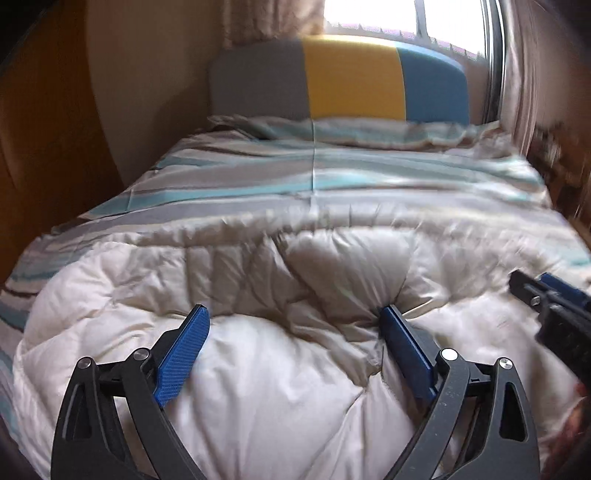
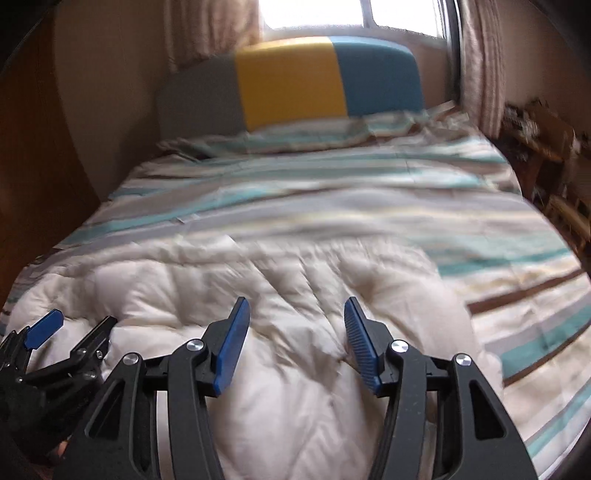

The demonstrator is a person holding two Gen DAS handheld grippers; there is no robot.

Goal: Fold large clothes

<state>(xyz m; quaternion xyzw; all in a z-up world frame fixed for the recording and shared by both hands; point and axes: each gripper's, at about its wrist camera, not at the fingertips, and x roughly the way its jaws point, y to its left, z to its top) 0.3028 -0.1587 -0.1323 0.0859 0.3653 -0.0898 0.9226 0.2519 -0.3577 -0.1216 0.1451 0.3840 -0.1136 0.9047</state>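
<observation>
A puffy white quilted garment (image 1: 280, 350) lies bunched at the near end of the striped bed; it also shows in the right wrist view (image 2: 288, 369). My left gripper (image 1: 293, 317) is open, its blue pads wide apart and pressed onto the white fabric. My right gripper (image 2: 297, 314) is open just above the same garment, holding nothing. The right gripper shows at the right edge of the left wrist view (image 1: 546, 302). The left gripper shows at the lower left of the right wrist view (image 2: 74, 328).
The bed carries a striped teal, grey and white cover (image 2: 332, 206) and a pillow (image 1: 332, 129) by a grey, yellow and blue headboard (image 1: 351, 79). A wooden wardrobe (image 1: 40, 147) stands left. Cluttered wooden furniture (image 2: 546, 147) stands right, under a curtained window (image 2: 351, 14).
</observation>
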